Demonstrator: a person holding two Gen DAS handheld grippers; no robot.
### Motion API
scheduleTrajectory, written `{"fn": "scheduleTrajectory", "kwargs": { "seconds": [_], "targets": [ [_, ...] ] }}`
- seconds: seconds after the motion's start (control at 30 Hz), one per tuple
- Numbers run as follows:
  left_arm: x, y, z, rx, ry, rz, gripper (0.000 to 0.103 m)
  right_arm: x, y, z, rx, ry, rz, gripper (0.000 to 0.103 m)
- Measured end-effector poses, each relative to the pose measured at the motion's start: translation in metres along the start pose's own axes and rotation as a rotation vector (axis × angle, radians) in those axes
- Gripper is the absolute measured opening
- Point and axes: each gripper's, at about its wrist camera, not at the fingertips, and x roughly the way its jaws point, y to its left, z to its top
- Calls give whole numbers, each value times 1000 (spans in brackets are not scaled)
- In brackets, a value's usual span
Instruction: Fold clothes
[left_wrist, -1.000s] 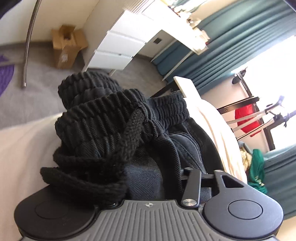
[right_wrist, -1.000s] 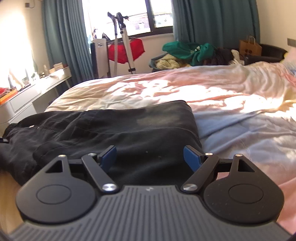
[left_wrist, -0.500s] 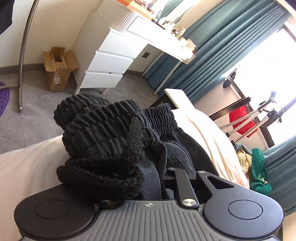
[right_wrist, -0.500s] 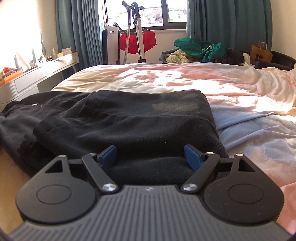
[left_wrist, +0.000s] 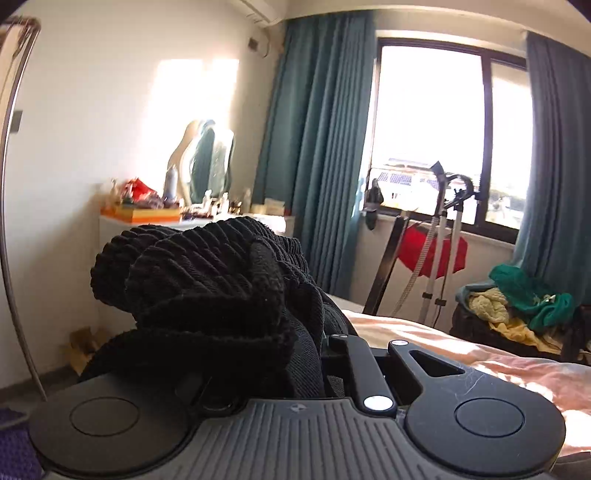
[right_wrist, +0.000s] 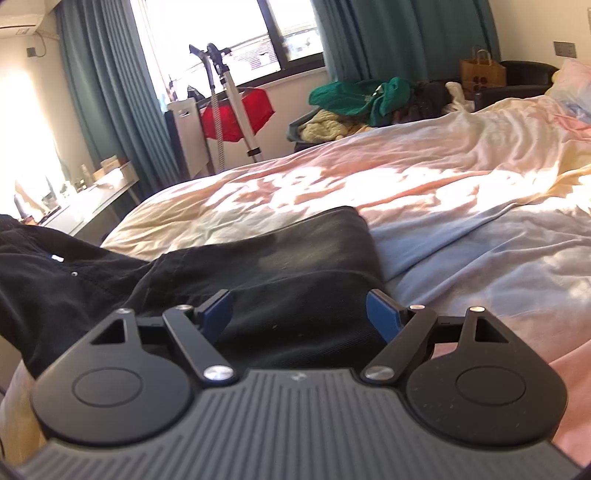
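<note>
Two grippers are seen: the left gripper (left_wrist: 317, 354) has its jaws clamped on the ribbed waistband of the black cotton trousers (right_wrist: 288, 258), lifted above the sunlit pink-sheeted bed (right_wrist: 424, 177); the right gripper (right_wrist: 301, 310), jaws apart, hovers over the trousers lying on that bed.

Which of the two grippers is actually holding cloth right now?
The left gripper: it is shut on the black trousers' ribbed waistband, bunched over it. The right gripper is open, its blue fingers spread apart above the trouser leg.
</note>
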Motion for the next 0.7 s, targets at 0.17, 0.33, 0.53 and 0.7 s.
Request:
{"fn": "scheduleTrajectory", "kwargs": {
  "seconds": [0.17, 0.33, 0.53, 0.7],
  "targets": [
    [-48, -89, 10, 33, -115, -102, 12, -9, -35, 16, 140, -31, -46, 81],
    [-97, -194, -15, 145, -176, -196, 12, -19, -65, 26, 238, -76, -125, 81],
    [-130, -300, -87, 313, -151, -345, 12, -30, -98, 33, 341, -144, -210, 81],
    [-134, -364, -172, 551, -70, -426, 11, -33, -129, 32, 430, -163, -253, 82]
  ]
}}
